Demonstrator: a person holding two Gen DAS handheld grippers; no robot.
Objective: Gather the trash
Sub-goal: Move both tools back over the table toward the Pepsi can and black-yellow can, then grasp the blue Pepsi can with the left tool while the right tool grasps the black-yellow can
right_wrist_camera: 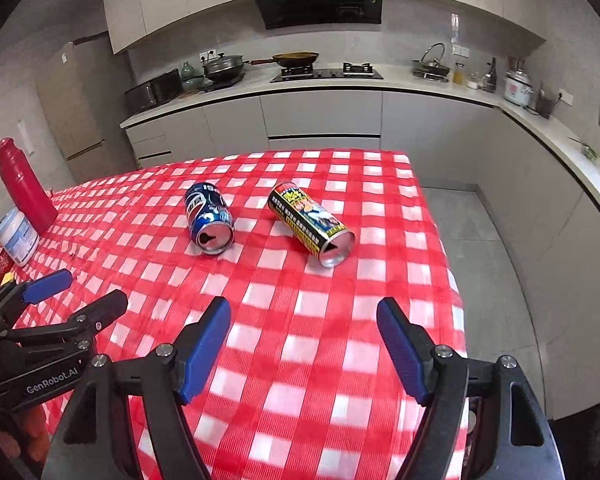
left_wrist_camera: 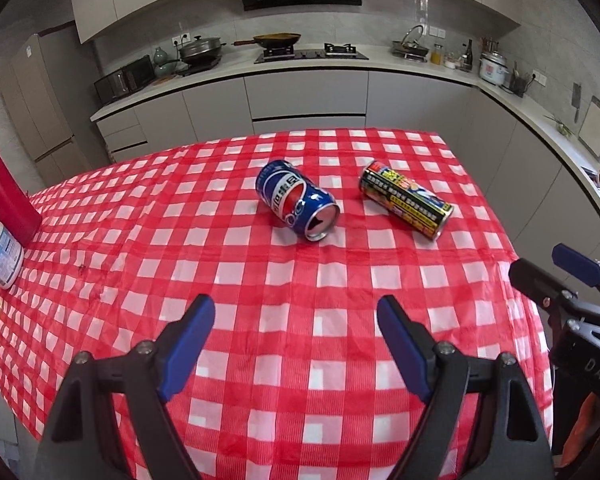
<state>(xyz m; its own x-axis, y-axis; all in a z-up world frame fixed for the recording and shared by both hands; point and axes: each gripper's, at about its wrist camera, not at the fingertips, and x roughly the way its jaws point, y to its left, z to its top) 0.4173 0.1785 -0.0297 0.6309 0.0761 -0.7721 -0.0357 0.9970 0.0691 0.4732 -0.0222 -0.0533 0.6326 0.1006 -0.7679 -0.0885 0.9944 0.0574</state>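
Both tongs, left tongs (left_wrist_camera: 296, 340) and right tongs (right_wrist_camera: 304, 344), are hanging wide open and empty, probably lining up on the blue can (left_wrist_camera: 297, 204) and yellow can (right_wrist_camera: 311, 224) lying tipped over on the bench (left_wrist_camera: 260, 300).

Left gripper (left_wrist_camera: 296, 312) and right gripper (right_wrist_camera: 304, 314) hover side by side, jaws spread wide, apparently level.
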